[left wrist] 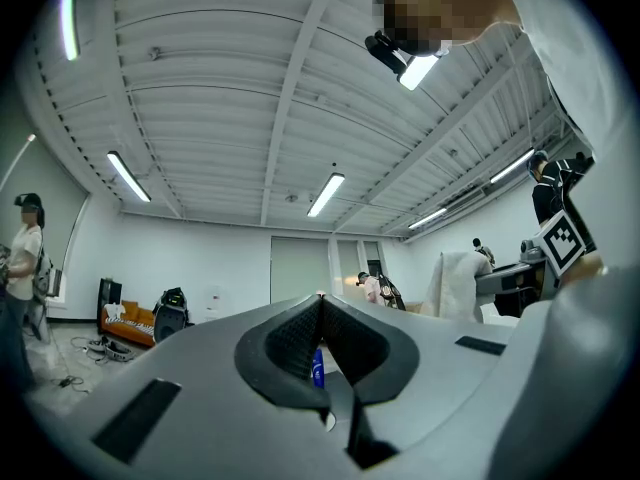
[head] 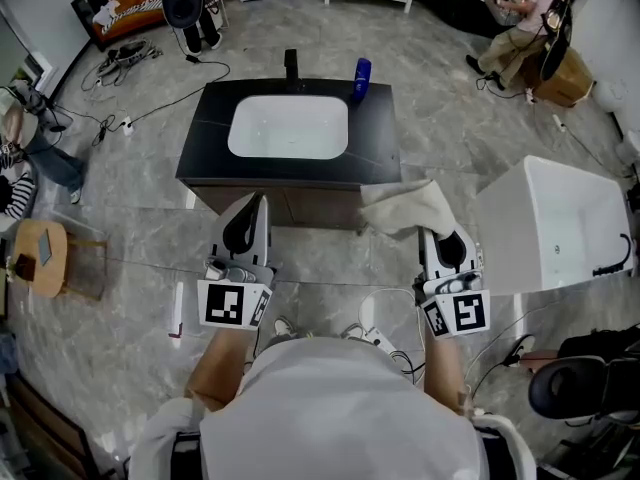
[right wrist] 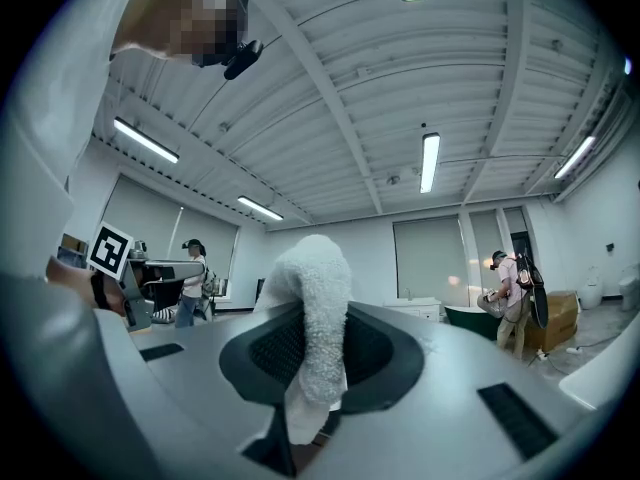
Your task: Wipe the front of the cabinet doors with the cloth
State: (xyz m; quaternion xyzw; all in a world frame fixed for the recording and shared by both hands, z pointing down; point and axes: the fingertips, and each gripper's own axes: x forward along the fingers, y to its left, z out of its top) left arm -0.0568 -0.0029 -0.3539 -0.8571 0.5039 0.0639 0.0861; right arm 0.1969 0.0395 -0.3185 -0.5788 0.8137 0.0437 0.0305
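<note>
1. The left hand-held gripper (left wrist: 320, 298) is shut tight. Its two jaws meet at the tips and there is nothing between them.
2. The right hand-held gripper (right wrist: 316, 340) has its jaws pressed on the cloth (right wrist: 318, 288). The cloth is white and fluffy. It sticks up out of the jaws in a thick roll, and a small bit hangs down below them.
3. In the head view, both grippers are held out in front of the person, side by side but well apart. They point at the cabinet (head: 300, 206).
4. The cabinet has a black top and a brown front. The front is mostly hidden under the top, so the doors are hard to see.
5. The cloth reaches to the right front corner of the cabinet. I cannot tell if it is touching the front.
6. The left hand-held gripper is near the middle of the cabinet front. Its tip looks close to the front edge.
7. A white sink (head: 288, 126) is set in the top. A black tap (head: 291, 66) stands behind it.
8. A blue bottle (head: 361, 78) stands on the cabinet, just to the right of the tap.
9. A white bathtub (head: 560, 223) is on the floor to the right, apart from the cabinet.
10. Black cables (head: 160, 103) lie on the grey floor to the left.
11. Other people are far off at the edges of the room.
</note>
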